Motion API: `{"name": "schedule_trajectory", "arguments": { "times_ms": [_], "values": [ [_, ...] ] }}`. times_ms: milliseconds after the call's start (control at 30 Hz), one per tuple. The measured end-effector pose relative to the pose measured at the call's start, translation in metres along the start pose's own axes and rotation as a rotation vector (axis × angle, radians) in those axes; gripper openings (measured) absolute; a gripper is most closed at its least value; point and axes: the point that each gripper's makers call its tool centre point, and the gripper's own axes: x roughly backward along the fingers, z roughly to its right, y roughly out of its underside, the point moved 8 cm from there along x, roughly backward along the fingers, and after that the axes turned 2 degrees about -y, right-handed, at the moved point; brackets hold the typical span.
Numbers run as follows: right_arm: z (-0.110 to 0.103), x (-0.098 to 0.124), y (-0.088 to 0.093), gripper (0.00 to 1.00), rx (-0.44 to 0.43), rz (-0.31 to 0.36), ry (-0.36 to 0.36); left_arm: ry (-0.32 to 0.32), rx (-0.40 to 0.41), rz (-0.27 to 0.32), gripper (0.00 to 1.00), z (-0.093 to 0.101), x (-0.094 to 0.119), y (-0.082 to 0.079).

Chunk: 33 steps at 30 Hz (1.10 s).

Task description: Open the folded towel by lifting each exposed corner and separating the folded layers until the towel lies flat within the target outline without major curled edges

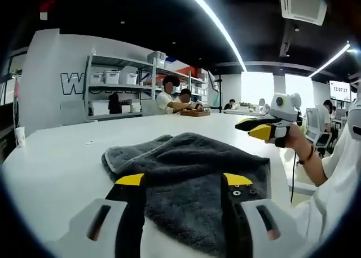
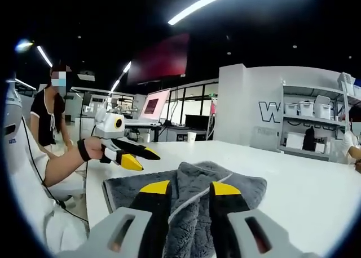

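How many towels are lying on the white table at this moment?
1. The grey towel lies folded on the white table, in front of the left hand-held gripper and the right hand-held gripper. Nothing appears hidden beneath it.

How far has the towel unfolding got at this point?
Barely started. The grey towel lies bunched and layered on the white table, with a fold ridge visible in the right gripper view. Both the left hand-held gripper and right hand-held gripper hover open, holding nothing. All corners remain to be lifted and spread flat.
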Motion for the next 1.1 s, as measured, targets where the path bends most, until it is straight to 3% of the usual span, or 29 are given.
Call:
{"name": "schedule_trajectory", "arguments": {
  "times_ms": [333,500,567,833,1100],
  "values": [
    [-0.003,-0.006,-0.001,0.21,-0.001,-0.003,-0.01,0.012,0.042,0.04,0.52,-0.007,-0.006,-0.007],
    [-0.003,-0.011,-0.001,0.2,-0.006,-0.014,-0.003,0.006,0.048,0.028,0.52,-0.012,-0.012,-0.008],
    [-0.004,-0.012,-0.002,0.2,-0.017,-0.004,0.005,-0.031,0.074,0.012,0.5,-0.017,-0.013,-0.006],
    [-0.003,-0.019,-0.004,0.21,-0.015,0.0,0.008,-0.045,0.088,0.027,0.51,-0.021,-0.017,-0.006],
    [-0.001,-0.025,-0.004,0.21,-0.072,0.028,-0.003,-0.054,0.1,0.015,0.5,-0.026,-0.02,-0.005]
  ]
}}
